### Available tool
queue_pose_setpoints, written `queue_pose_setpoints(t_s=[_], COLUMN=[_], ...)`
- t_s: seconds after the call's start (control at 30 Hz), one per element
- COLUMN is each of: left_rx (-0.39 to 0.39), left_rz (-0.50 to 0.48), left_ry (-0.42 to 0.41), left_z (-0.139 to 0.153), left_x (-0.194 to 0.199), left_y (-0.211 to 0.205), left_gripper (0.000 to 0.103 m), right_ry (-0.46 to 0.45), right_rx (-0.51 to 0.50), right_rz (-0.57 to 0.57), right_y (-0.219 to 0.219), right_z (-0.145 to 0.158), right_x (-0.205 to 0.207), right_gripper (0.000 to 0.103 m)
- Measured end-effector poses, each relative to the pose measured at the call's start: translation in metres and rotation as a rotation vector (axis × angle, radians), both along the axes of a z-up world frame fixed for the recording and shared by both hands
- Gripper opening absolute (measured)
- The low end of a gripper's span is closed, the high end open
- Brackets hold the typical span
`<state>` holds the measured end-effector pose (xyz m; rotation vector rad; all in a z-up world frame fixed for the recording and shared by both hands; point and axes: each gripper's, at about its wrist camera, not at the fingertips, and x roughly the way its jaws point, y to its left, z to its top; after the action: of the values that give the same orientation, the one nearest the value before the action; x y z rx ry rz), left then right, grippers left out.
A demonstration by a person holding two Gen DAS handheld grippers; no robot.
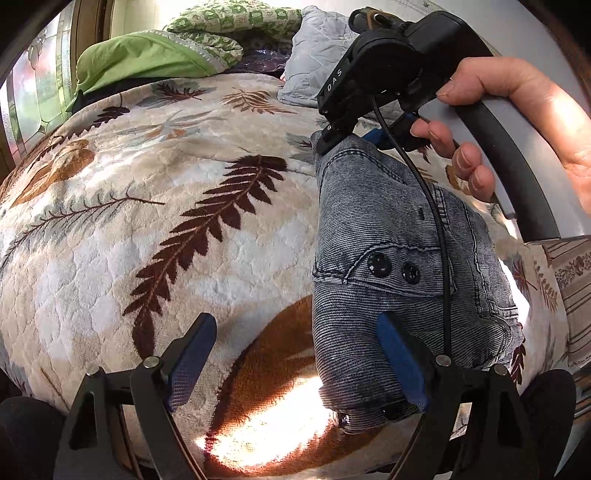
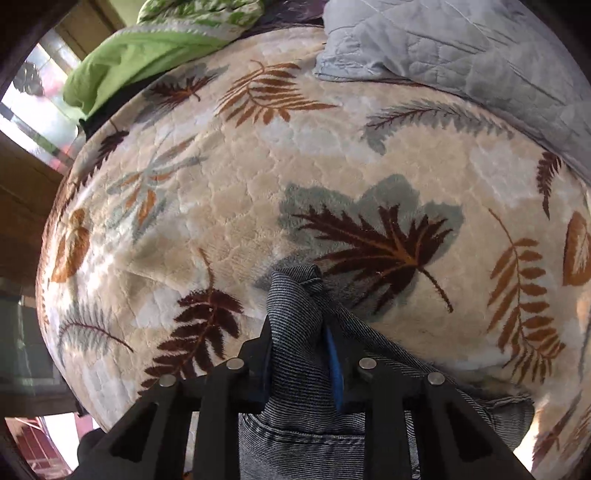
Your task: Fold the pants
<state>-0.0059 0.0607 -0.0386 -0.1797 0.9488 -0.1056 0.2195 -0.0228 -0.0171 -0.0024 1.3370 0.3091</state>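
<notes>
folded grey denim pants [image 1: 399, 266] lie on the leaf-print bed blanket [image 1: 184, 221], long axis running away from the left hand-held gripper [image 1: 299, 362], which stands open at the near end. the right hand-held gripper [image 2: 303, 350] is clamped on the far corner, nearer for the coming fold.

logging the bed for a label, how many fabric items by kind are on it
pants: 1
leaf-print blanket: 1
grey quilted cover: 1
green bedding pieces: 2, plain and patterned
total: 5
</notes>
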Motion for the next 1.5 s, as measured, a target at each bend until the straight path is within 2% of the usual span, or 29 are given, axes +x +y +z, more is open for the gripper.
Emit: queue_pose_setpoints(t_s=[0.07,0.1,0.17,0.27,0.37,0.43,0.5,0.57,0.63,0.67,0.77,0.87,1.03,1.17,1.23,1.27,1.3,1.33,1.4,1.5], left_rx=[0.003,0.003,0.003,0.002,-0.001,0.002,0.0,-0.01,-0.002,-0.009,-0.097,-0.248,-0.462,-0.608,-0.658,-0.673,-0.683,-0.671,-0.581,-0.447], left_rz=[0.002,0.005,0.009,0.017,0.024,0.025,0.028,0.025,0.025,0.026,0.013,0.025,-0.018,-0.017,-0.034,-0.033,-0.038,-0.052,-0.065,-0.103], left_ry=[-0.003,-0.003,-0.004,-0.005,-0.005,-0.008,-0.007,-0.003,-0.005,-0.006,0.003,-0.005,0.165,0.279,0.319,0.338,0.348,0.35,0.332,0.283], left_z=[0.0,0.0,0.001,0.001,0.0,0.001,0.0,0.0,0.002,0.003,0.013,0.025,0.011,-0.008,-0.017,-0.021,-0.022,-0.021,-0.016,-0.005], left_x=[-0.001,-0.001,-0.003,-0.003,-0.003,-0.004,-0.004,-0.003,-0.003,-0.003,-0.003,0.004,0.049,0.074,0.081,0.082,0.083,0.085,0.086,0.085], left_y=[0.0,-0.001,-0.001,-0.001,-0.001,-0.001,-0.001,-0.002,-0.002,0.0,0.011,0.03,0.045,0.043,0.035,0.032,0.028,0.024,0.018,0.006], left_gripper=[0.089,0.089,0.089,0.089,0.089,0.089,0.089,0.089,0.089,0.089,0.089,0.089,0.089,0.089,0.088,0.088,0.076,0.056,0.038,0.025], right_ry=[-0.028,-0.054,-0.139,-0.216,-0.197,-0.192,-0.159,-0.102,-0.041,-0.065,-0.152,-0.125,-0.147,-0.236,-0.225,-0.195,-0.158,-0.136,-0.168,-0.171], right_rx=[0.023,0.02,0.004,0.002,0.086,0.114,0.144,0.104,0.163,0.199,0.252,0.31,0.421,0.455,0.459,0.438,0.424,0.443,0.477,0.489], right_rz=[-0.079,-0.108,-0.161,-0.179,-0.11,-0.092,-0.121,-0.165,-0.228,-0.249,-0.263,-0.29,-0.304,-0.232,-0.182,-0.193,-0.207,-0.212,-0.217,-0.208], right_y=[-0.015,-0.021,-0.033,-0.053,-0.069,-0.081,-0.101,-0.12,-0.141,-0.147,-0.164,-0.185,-0.2,-0.186,-0.177,-0.176,-0.175,-0.177,-0.181,-0.182], right_z=[0.003,0.01,0.029,0.054,0.063,0.057,0.043,0.015,-0.002,0.003,0.023,0.019,0.016,0.029,0.022,0.011,-0.001,-0.011,-0.014,-0.016], right_x=[-0.001,-0.002,-0.009,-0.025,-0.051,-0.074,-0.092,-0.095,-0.098,-0.104,-0.136,-0.167,-0.211,-0.231,-0.234,-0.233,-0.23,-0.23,-0.234,-0.235], right_gripper=[0.037,0.045,0.047,0.047,0.048,0.049,0.051,0.054,0.051,0.053,0.057,0.059,0.059,0.06,0.061,0.061,0.061,0.062,0.062,0.062])
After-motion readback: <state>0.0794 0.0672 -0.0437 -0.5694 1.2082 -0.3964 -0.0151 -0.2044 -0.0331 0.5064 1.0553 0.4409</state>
